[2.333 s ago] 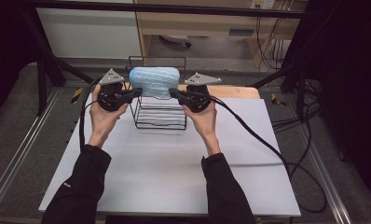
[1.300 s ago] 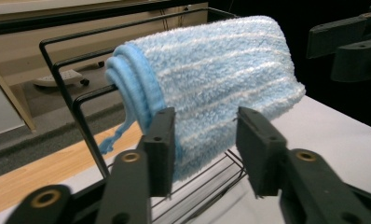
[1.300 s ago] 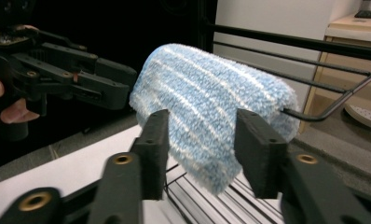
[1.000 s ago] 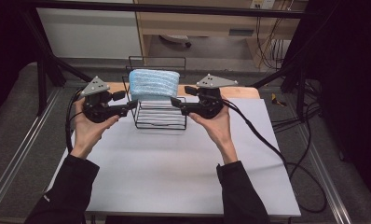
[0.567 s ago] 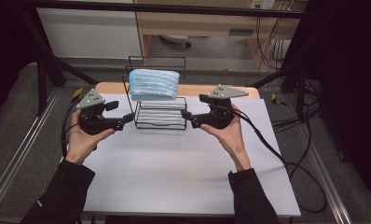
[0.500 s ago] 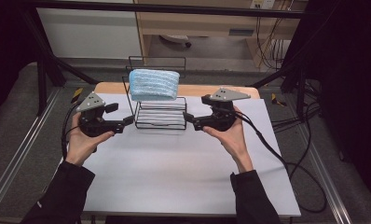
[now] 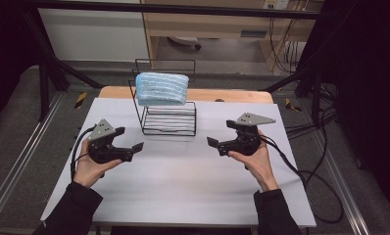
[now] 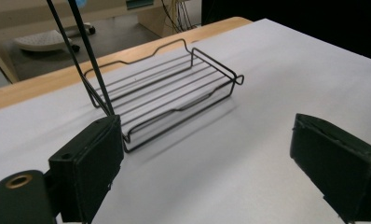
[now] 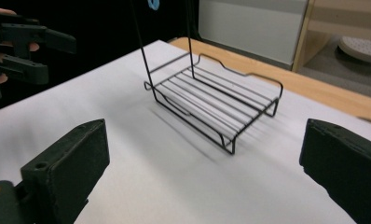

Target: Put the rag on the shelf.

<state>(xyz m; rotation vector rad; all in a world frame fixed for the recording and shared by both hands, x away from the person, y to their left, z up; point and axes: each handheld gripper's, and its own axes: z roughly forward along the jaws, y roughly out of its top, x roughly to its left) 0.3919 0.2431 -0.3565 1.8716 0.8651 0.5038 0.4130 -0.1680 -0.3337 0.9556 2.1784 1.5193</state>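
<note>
the folded blue towel (image 7: 161, 88) lies on the top shelf of the black wire rack (image 7: 167, 111), which stands near the far edge of the white table (image 7: 183, 191), about at its middle. the lower shelf of the rack has nothing on it; both gripper views show its bare wires.

the left gripper (image 7: 132, 149) is over the table toward the left edge, well apart from the rack, pointing to the right. its jaws have just been opening and now stand wide, with nothing between them. the right gripper (image 7: 217, 143) is toward the right edge, also apart from the rack, pointing to the left. its jaws have just been opening too and are released, holding nothing.

i can read no brand, label or writing on the towel, the rack or the grippers.
</note>
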